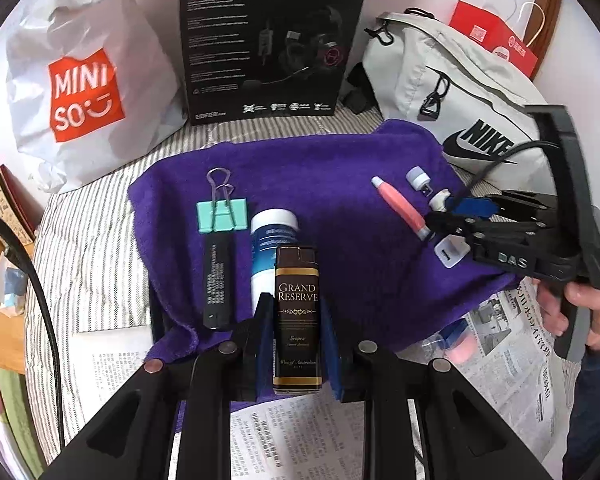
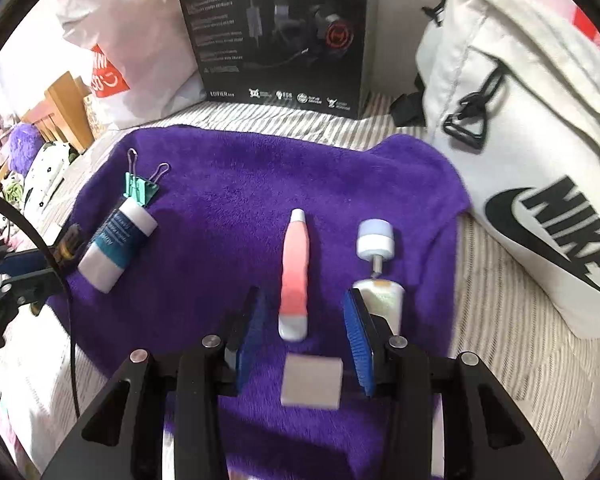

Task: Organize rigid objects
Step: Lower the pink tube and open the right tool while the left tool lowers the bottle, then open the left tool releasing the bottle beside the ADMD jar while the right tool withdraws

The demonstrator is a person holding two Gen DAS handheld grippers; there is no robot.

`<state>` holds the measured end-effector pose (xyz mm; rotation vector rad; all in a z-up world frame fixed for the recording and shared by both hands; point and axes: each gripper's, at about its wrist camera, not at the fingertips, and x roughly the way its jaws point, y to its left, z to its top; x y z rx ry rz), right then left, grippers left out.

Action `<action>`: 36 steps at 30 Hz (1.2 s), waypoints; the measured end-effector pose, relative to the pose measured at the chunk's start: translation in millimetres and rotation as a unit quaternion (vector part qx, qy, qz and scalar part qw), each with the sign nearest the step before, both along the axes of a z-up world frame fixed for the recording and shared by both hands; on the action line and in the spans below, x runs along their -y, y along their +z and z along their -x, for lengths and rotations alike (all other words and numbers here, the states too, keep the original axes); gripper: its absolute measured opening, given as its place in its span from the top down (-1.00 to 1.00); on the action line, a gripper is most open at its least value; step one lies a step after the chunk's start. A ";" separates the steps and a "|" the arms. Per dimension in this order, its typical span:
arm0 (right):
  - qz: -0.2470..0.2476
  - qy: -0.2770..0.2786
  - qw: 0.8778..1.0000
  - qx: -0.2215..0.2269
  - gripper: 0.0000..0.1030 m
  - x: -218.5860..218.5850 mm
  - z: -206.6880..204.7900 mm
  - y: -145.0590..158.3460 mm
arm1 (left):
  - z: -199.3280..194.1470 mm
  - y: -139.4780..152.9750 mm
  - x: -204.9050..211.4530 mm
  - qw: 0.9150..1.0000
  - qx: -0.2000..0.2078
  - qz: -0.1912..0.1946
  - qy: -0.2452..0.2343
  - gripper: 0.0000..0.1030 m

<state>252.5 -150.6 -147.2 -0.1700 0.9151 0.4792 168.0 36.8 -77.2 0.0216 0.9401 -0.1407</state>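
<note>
Lower centre, left view: left gripper (image 1: 296,356), blue pads pinching a dark Grand Reserve box (image 1: 297,320).

Lower centre, right view: right gripper (image 2: 303,344), jaws spread, a small white block (image 2: 311,383) loose between them on the purple towel (image 2: 228,184).

Mid frame: pink-and-white pen (image 2: 295,276), white tube (image 2: 383,300) at right, blue-labelled bottle (image 2: 118,246) and teal binder clip (image 2: 140,188) at left.

Top: black headset box (image 2: 276,32); white Nike bag (image 2: 531,160), upper right.

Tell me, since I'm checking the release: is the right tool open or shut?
Open. The right tool has its blue pads apart, touching neither the pink tube nor the white block lying between them on the purple towel.
</note>
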 end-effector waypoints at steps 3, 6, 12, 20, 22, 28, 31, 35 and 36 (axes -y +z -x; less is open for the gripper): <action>-0.002 0.001 1.000 0.007 0.20 10.2 12.0 7.4 | -3.4 0.2 6.0 1.000 0.000 0.007 -0.006 0.56; 0.002 0.001 1.000 0.012 0.20 22.4 25.9 10.2 | -9.4 -2.3 14.9 1.000 -0.004 0.016 -0.010 0.56; -0.025 -0.004 1.000 0.003 0.19 46.4 41.6 8.0 | -26.4 -14.4 38.7 1.000 -0.020 0.003 -0.021 0.56; -0.014 -0.004 1.000 0.016 0.19 54.3 57.7 10.8 | -46.0 -36.4 44.2 0.999 -0.040 -0.017 -0.007 0.56; -0.010 -0.001 1.000 0.021 0.19 54.5 61.0 13.1 | -47.6 -40.2 41.0 0.999 -0.046 -0.021 -0.005 0.56; -0.022 0.007 0.999 0.025 0.18 52.7 71.7 13.1 | -47.2 -42.9 32.6 0.998 -0.049 -0.026 0.006 0.56; -0.019 0.011 1.000 0.022 0.18 49.4 76.0 9.3 | -46.3 -42.5 30.2 0.998 -0.049 -0.028 0.008 0.56; -0.021 0.012 1.000 0.016 0.18 48.1 80.4 4.3 | -45.6 -44.2 30.8 0.999 -0.042 -0.032 0.007 0.56; -0.022 0.011 1.000 0.015 0.18 48.7 81.1 3.2 | -45.5 -44.5 31.5 0.999 -0.041 -0.034 0.006 0.56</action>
